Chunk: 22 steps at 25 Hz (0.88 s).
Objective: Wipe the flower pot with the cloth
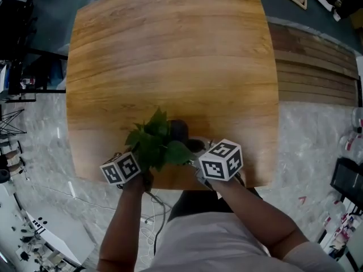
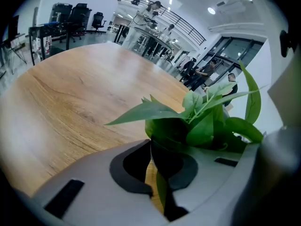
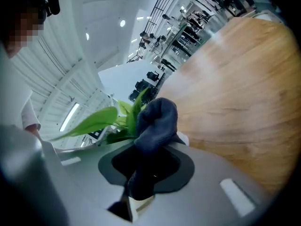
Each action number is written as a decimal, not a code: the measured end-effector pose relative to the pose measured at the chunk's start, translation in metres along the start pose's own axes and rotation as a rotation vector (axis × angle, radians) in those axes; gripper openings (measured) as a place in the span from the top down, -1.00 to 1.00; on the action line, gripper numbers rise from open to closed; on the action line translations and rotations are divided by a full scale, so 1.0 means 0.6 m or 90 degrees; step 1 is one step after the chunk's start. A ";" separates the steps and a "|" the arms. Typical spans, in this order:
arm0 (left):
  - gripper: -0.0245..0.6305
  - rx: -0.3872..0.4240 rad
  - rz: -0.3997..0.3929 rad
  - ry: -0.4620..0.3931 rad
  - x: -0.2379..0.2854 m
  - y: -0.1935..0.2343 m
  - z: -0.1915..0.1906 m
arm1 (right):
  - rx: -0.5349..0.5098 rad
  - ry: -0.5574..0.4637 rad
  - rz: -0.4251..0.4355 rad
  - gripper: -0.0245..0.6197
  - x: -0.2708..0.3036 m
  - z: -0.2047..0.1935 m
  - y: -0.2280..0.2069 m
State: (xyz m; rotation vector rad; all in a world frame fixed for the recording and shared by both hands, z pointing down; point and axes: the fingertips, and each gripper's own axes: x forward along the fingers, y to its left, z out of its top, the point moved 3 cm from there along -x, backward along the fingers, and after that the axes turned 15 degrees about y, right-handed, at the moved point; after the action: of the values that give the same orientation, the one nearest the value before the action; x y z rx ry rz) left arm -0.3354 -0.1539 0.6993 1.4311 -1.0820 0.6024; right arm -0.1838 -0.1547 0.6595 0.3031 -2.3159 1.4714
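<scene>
Pot (image 2: 168, 150) seems steadied by your left claw (image 2: 157, 168) clamped on its rim, so your right claw (image 3: 141, 173), gripping the bunched cloth (image 3: 157, 119), can wipe it

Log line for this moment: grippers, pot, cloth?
left gripper: shut on pot | right gripper: shut on cloth, beside leaves | pot: near table edge | wipe contact: unclear

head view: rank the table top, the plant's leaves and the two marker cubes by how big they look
1. table top
2. plant's leaves
3. right gripper's marker cube
4. left gripper's marker cube
The cubes differ only slightly, and the right one may just be nearer the camera.
</scene>
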 end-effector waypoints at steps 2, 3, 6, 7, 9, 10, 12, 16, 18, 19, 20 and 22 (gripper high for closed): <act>0.87 0.025 0.012 -0.006 -0.001 -0.001 0.006 | 0.031 0.014 -0.040 0.70 0.008 -0.016 -0.055; 0.87 0.037 0.013 -0.006 -0.001 -0.003 0.008 | 0.050 0.022 -0.060 0.70 0.011 -0.025 -0.083; 0.87 0.079 0.020 -0.003 -0.001 -0.009 0.010 | 0.075 0.038 -0.085 0.70 0.014 -0.035 -0.116; 0.87 0.088 0.022 -0.001 -0.002 -0.010 0.010 | 0.071 0.036 -0.077 0.70 0.013 -0.032 -0.106; 0.87 0.103 0.029 0.003 -0.002 -0.011 0.010 | 0.055 0.021 -0.042 0.70 0.005 -0.019 -0.065; 0.87 0.113 0.032 0.006 -0.001 -0.012 0.010 | 0.045 0.011 -0.020 0.70 -0.001 -0.011 -0.042; 0.87 0.142 0.036 0.013 0.000 -0.017 0.012 | 0.026 0.001 0.009 0.70 -0.011 -0.001 -0.010; 0.87 0.206 0.054 0.020 -0.002 -0.021 0.017 | 0.038 0.029 -0.030 0.70 0.004 -0.023 -0.068; 0.87 0.234 0.060 0.018 -0.002 -0.029 0.019 | 0.059 0.042 -0.055 0.70 0.012 -0.037 -0.109; 0.87 0.248 0.063 0.016 -0.001 -0.033 0.020 | 0.065 0.045 -0.062 0.70 0.014 -0.040 -0.120; 0.87 0.260 0.068 0.014 0.000 -0.035 0.021 | 0.069 0.046 -0.063 0.70 0.015 -0.040 -0.123; 0.87 0.282 0.084 0.013 0.000 -0.035 0.022 | 0.065 0.043 -0.047 0.70 0.012 -0.034 -0.105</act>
State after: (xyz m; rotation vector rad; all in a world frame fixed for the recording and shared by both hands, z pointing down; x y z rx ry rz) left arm -0.3201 -0.1690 0.6870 1.7344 -1.0742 0.9943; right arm -0.1622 -0.1632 0.7222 0.3571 -2.1588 1.5426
